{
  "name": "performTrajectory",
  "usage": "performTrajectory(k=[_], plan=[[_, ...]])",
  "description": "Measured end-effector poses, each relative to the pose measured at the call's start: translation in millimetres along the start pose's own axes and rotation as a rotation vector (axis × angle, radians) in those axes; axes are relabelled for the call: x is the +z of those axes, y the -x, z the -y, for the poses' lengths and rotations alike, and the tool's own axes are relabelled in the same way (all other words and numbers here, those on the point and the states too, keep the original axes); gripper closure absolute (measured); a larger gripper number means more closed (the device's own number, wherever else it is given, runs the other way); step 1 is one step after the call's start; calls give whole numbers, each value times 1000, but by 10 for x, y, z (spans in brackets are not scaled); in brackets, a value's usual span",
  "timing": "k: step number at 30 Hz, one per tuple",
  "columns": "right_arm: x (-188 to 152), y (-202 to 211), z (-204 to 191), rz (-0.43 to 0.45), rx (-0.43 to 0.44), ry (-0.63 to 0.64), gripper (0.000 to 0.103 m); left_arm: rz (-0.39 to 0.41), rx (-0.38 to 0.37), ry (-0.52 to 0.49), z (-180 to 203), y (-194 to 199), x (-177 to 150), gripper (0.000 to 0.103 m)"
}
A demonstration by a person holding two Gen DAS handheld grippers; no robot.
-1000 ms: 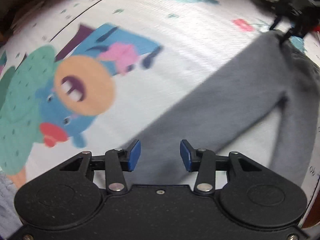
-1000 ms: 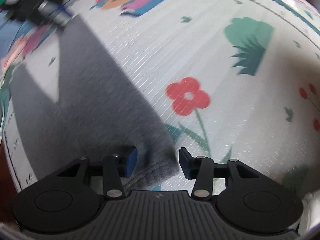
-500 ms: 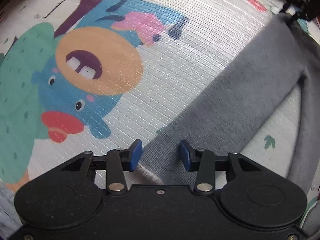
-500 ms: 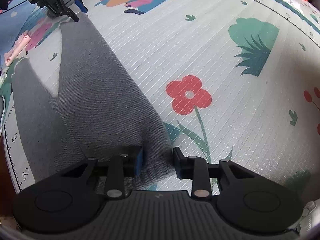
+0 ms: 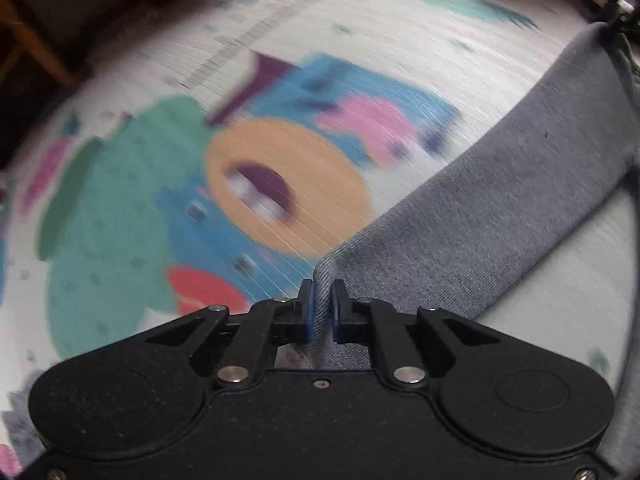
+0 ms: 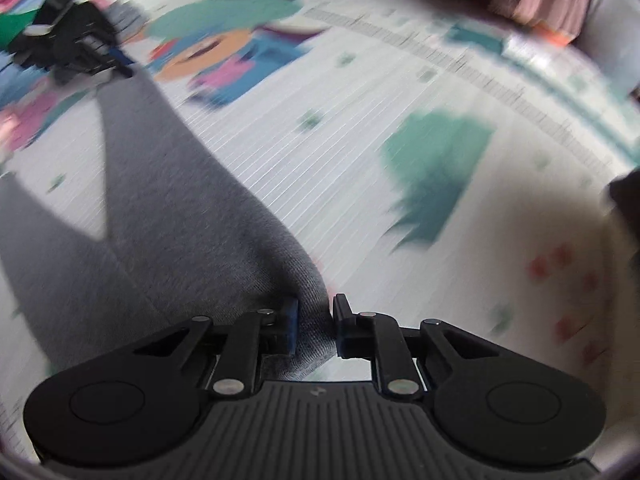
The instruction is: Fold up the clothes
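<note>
At the bottom centre of the left wrist view, the left gripper [image 5: 322,306] has its 2 blue-padded fingers drawn nearly together, pinching a fold at 1 end of the grey garment [image 5: 500,200]. From that pinch the grey knit fabric runs up and to the right across the frame as a long band, reaching the upper right corner, where the right gripper [image 5: 620,0] shows as a small dark shape at the cloth's far end. A second strip of the same fabric drops down the right edge of the frame. Beneath and to the left of the garment lies the play mat [image 5: 400,20], white and ribbed, with a blurred cartoon animal in blue, orange and green filling the left and middle of the frame. In the right wrist view, the right gripper [image 6: 314,320] at bottom centre is closed to a narrow gap with a bunched grey edge of the garment [image 6: 160,208] caught between its fingers. The cloth spreads left and upward from there, splitting into 2 legs with a wedge of mat between them. At the upper left of that frame the left gripper [image 6: 116,60] sits at the end of the far leg, blurred. A green plant print and small red marks show on the play mat [image 6: 320,140] to the right.
</note>
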State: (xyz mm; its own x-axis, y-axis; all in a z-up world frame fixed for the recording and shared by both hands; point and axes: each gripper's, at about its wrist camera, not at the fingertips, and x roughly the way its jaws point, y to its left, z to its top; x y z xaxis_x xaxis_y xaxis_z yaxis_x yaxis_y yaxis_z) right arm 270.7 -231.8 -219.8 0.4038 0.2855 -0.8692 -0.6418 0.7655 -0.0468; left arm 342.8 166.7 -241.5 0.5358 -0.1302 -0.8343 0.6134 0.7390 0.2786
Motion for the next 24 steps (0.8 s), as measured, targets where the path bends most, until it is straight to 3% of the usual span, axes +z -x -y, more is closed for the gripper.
performTrajectory(k=[6, 8, 11, 14, 24], plan=[[644, 198, 147, 201, -265, 81, 85, 234, 211, 109, -467, 446, 584, 96], [744, 389, 180, 284, -286, 92, 85, 332, 218, 127, -556, 755, 643, 96], [725, 659, 140, 373, -290, 147, 85, 405, 212, 67, -442, 1098, 511, 96], [423, 749, -31, 379, -262, 258, 85, 379, 169, -5, -140, 1176, 172, 96], [-1192, 463, -921, 116, -91, 605, 86, 161, 7, -254, 1230, 1120, -1179, 96]])
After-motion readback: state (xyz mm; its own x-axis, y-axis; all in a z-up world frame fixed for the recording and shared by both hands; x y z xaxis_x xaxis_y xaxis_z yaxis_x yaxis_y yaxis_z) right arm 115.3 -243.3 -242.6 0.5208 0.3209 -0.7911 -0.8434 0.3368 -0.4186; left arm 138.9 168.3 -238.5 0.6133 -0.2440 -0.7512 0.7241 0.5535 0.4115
